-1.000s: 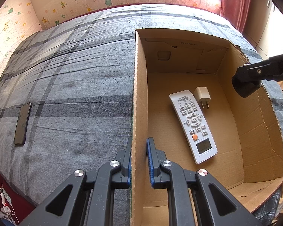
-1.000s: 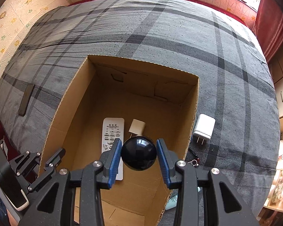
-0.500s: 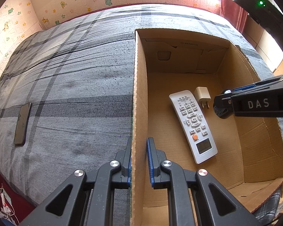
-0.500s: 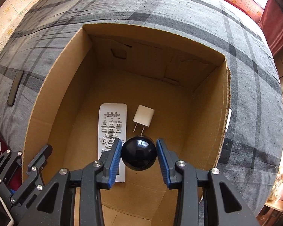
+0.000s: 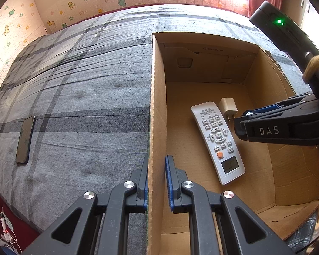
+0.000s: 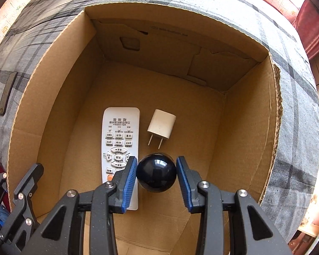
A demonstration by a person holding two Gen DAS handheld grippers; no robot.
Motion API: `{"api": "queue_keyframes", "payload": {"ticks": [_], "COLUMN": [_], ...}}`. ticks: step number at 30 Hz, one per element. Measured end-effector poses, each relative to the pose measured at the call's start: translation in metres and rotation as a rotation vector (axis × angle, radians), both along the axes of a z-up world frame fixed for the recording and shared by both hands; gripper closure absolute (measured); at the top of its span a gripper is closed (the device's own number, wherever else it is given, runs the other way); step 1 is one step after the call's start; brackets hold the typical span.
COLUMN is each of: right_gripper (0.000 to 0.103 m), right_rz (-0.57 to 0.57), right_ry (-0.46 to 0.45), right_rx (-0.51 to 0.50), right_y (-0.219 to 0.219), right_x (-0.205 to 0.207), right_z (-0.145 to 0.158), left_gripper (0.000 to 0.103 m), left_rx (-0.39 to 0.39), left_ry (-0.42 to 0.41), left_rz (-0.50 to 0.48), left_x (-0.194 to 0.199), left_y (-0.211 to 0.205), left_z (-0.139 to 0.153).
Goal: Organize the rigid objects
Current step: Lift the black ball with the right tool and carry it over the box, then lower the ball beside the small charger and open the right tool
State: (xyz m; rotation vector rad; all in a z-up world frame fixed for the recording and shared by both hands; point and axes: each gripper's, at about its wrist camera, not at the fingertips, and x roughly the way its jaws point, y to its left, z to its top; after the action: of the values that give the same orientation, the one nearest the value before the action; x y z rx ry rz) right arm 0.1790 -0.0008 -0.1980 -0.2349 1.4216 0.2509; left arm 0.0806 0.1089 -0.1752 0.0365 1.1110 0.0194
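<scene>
Right wrist view: my right tongs (image 6: 156,175) grip the black ball (image 6: 156,174) low inside the cardboard box (image 6: 53,80) beside the remote (image 6: 119,140), while my left tongs (image 5: 157,182) clamp the box wall to steady it.

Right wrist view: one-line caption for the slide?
Right tongs hold a black ball inside the cardboard box, above a white remote and plug adapter.
</scene>
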Motion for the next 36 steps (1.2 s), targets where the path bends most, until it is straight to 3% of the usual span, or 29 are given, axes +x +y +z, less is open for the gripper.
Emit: {"api": "queue_keyframes", "payload": {"ticks": [21, 29, 36], "right_gripper": [0.057, 0.045, 0.021], "right_rz": [0.023, 0.023, -0.011], "right_ry": [-0.055, -0.115, -0.154], "right_rx": [0.020, 0.013, 0.049], "right_y": [0.006, 0.005, -0.012], "right_x": [-0.013, -0.022, -0.022], "right_z": [0.025, 0.054, 0.081], "left_gripper": [0.089, 0.089, 0.089], "left_rx": [0.001, 0.001, 0.004], "left_ry": [0.000, 0.000, 0.001], "left_rz": [0.001, 0.002, 0.002], "left_x": [0.000, 0.000, 0.000], "left_y": [0.000, -0.001, 0.000], "left_z": [0.000, 0.000, -0.001]}}
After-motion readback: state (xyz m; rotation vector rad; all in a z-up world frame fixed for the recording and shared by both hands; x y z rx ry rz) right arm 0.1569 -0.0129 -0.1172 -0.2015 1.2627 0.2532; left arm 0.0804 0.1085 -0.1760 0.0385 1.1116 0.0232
